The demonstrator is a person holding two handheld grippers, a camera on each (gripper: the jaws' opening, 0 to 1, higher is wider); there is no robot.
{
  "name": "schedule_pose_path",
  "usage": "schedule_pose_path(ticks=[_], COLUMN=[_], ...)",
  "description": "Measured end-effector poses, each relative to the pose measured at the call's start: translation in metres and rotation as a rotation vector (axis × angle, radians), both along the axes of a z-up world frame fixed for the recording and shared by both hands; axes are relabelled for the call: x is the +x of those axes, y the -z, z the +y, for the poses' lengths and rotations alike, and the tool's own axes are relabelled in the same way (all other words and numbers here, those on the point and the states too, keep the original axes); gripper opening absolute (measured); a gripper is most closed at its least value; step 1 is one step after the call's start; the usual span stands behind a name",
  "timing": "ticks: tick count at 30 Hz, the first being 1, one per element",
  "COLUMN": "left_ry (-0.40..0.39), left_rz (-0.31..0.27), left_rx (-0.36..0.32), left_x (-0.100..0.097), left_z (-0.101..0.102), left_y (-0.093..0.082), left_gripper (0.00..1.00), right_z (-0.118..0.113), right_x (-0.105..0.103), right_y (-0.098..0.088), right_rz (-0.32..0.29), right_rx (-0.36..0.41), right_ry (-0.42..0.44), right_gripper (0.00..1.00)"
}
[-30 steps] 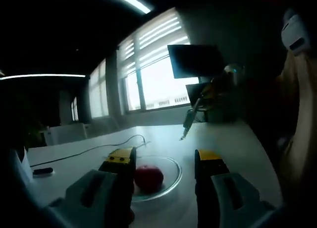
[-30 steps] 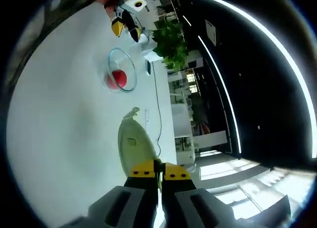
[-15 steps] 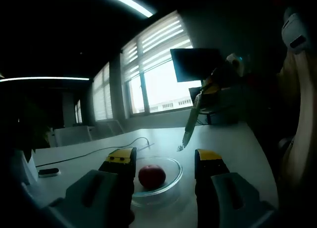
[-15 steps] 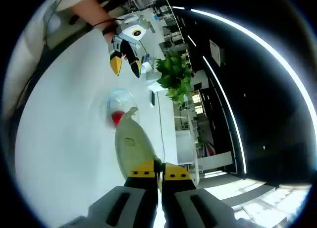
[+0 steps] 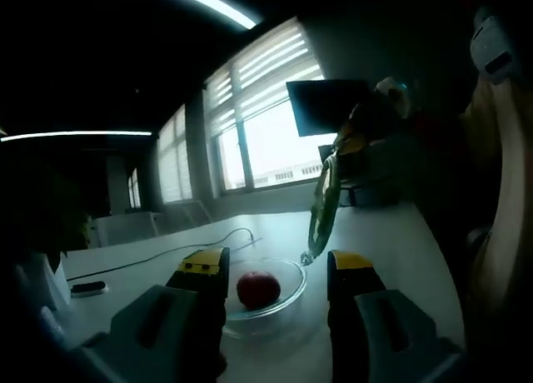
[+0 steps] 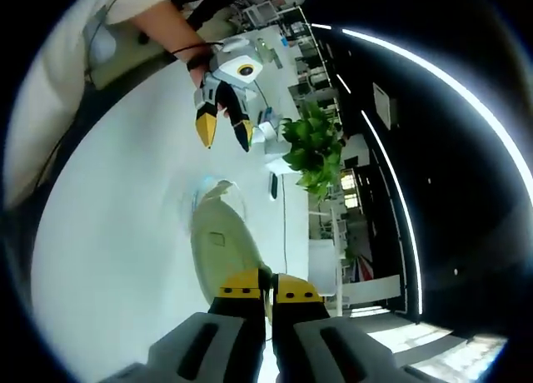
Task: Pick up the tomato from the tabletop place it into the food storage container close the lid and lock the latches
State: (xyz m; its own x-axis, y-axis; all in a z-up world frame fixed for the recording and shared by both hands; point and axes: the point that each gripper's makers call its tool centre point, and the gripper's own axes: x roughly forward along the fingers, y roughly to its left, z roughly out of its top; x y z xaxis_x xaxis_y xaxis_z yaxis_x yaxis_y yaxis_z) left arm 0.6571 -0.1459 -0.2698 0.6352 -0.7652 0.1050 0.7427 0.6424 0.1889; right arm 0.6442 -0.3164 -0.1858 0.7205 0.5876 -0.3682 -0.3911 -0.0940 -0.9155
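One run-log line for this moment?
tomato in container | right claw shut on lid above container | left claw open | latches unlocked

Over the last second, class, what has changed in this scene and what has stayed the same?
The right hand-held gripper, shut on the lid, has carried it toward the container until it hangs tilted above the rim. The tomato stays in the container, and the left hand-held gripper stays open near it.
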Motion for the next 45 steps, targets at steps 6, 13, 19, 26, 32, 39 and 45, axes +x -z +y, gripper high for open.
schedule_pose_path(ticks=[6,13,19,26,32,39,45], left_ry=[-0.007,-0.009,-0.011,-0.016,-0.025,-0.034,-0.045], left_rz=[-0.005,-0.007,-0.005,0.001,0.008,0.015,0.023], left_rx=[-0.010,-0.013,-0.002,0.000,-0.001,-0.004,-0.005], left_x=[0.000,-0.004,-0.008,-0.011,-0.011,-0.009,-0.007], left_z=[0.005,0.008,0.008,0.012,0.015,0.020,0.027], left_y=[-0.002,-0.004,-0.002,0.000,0.002,0.005,0.007], left_gripper=[0.39,0.39,0.39,0.39,0.39,0.39,0.39], right_z=[0.017,0.036,0.049,0.064,0.078,0.095,0.109], right_x=[-0.003,0.006,0.022,0.046,0.064,0.081,0.095], right_y=[-0.004,-0.005,-0.006,-0.006,-0.005,-0.001,0.004], right_rz=[0.006,0.014,0.020,0.039,0.070,0.112,0.151], right_rx=[-0.047,-0.119,-0.150,-0.170,-0.190,-0.225,-0.253], right_ry=[-0.040,-0.080,-0.101,-0.113,-0.128,-0.147,-0.166], right_gripper=[0.00,0.00,0.00,0.00,0.00,0.00,0.00])
